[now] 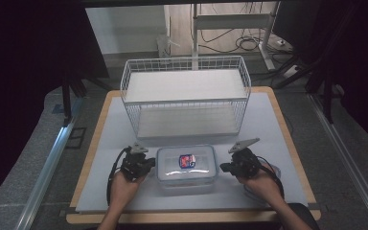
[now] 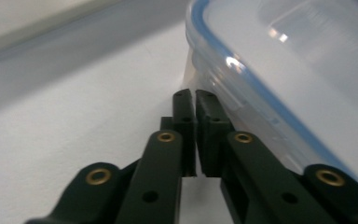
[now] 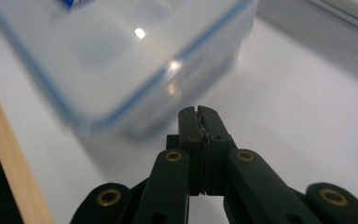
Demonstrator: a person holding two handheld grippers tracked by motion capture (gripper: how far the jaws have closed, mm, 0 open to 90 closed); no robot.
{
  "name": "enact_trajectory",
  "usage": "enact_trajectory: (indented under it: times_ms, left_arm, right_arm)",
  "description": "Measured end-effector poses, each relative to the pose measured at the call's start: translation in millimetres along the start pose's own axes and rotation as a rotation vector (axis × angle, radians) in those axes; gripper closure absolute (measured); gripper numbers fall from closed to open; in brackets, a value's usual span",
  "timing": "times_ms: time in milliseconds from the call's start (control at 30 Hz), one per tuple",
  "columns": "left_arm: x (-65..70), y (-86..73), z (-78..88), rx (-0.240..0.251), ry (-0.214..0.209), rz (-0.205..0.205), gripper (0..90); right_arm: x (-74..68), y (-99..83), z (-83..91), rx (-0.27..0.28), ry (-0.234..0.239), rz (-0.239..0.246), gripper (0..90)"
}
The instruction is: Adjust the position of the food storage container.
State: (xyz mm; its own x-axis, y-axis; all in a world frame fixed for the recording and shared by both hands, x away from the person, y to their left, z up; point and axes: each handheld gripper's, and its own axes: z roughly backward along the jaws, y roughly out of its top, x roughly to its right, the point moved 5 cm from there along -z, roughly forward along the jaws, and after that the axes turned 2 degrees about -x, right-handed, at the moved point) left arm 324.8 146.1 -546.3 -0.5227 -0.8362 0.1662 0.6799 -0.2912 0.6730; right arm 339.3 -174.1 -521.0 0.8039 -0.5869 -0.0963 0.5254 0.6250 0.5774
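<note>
- White matting covers your bench [image 1: 278,120], with dark curtains and cabling behind.
- Your left tool [image 1: 149,164] and right tool [image 1: 224,167] flank the clear lidded container [image 1: 187,165], which sits between them; both tools have jaws closed, gripping nothing.
- Step in hand, as judged: approach to the container's two ends.
- Next move calls for opening both tools, or pressing in evenly from both sides, before lifting.
- Beyond the tools stands a white wire basket [image 1: 187,98], apart from the container; nothing obstructs the way.
</note>
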Motion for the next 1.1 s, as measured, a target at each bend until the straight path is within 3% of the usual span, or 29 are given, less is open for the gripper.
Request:
enact_trajectory:
  times_ms: [67,100,133,167,333,467,500,567,667,700,833,1000,1033,1100]
  left_arm:
    - [-2.0,-0.5,5.1,0.02,-0.003,0.012,85.2]
    - [-5.4,-1.7,10.4,0.035,-0.006,0.025,84.3]
    - [-5.4,-1.7,10.4,0.035,-0.006,0.025,83.9]
    - [-7.7,-2.8,12.7,0.043,-0.009,0.038,83.5]
    - [-8.9,-9.7,17.7,0.045,-0.018,0.064,83.2]
    - [-4.8,-18.6,22.8,0.031,-0.019,0.053,83.2]
    - [-3.4,-21.4,24.1,0.025,-0.025,0.052,83.4]
    - [0.7,-26.3,26.7,0.019,-0.037,0.042,84.4]
    - [4.3,-28.7,28.2,0.014,-0.035,0.024,84.7]
    - [6.8,-29.6,29.4,0.017,-0.031,0.024,84.8]
    - [6.5,-28.7,28.8,0.021,-0.036,0.026,85.3]
    - [3.8,-28.9,30.3,0.027,-0.026,0.026,84.2]
    - [1.1,-28.9,32.6,0.036,-0.009,0.02,78.3]
    - [0.0,-29.0,33.4,0.039,-0.004,0.02,74.9]
  right_arm:
    - [-1.9,-6.1,4.9,-0.006,-0.01,0.006,88.6]
    - [-4.3,-21.9,14.0,-0.025,-0.019,0.007,88.6]
    - [-4.3,-21.9,14.0,-0.025,-0.019,0.007,88.6]
    - [-4.8,-34.9,19.2,-0.053,-0.042,0.019,88.8]
    - [-2.5,-48.5,29.4,-0.053,-0.055,0.02,89.1]
    - [8.0,-58.0,38.5,-0.058,-0.086,-0.004,89.2]
    - [13.0,-59.8,42.5,-0.045,-0.08,-0.038,89.2]
    - [11.3,-55.9,42.2,-0.04,-0.106,-0.03,89.0]
    - [7.5,-49.8,39.4,-0.008,-0.067,-0.035,88.3]
    - [1.7,-37.8,32.0,0.029,-0.045,-0.032,87.0]
    - [-2.8,-16.8,16.8,0.075,-0.001,-0.037,87.1]
    - [-2.2,-5.1,5.6,0.073,-0.004,-0.021,87.7]
    - [0.2,-5.3,5.5,0.073,-0.037,-0.006,87.6]
    - [1.1,-6.2,6.3,0.076,-0.038,-0.006,87.5]
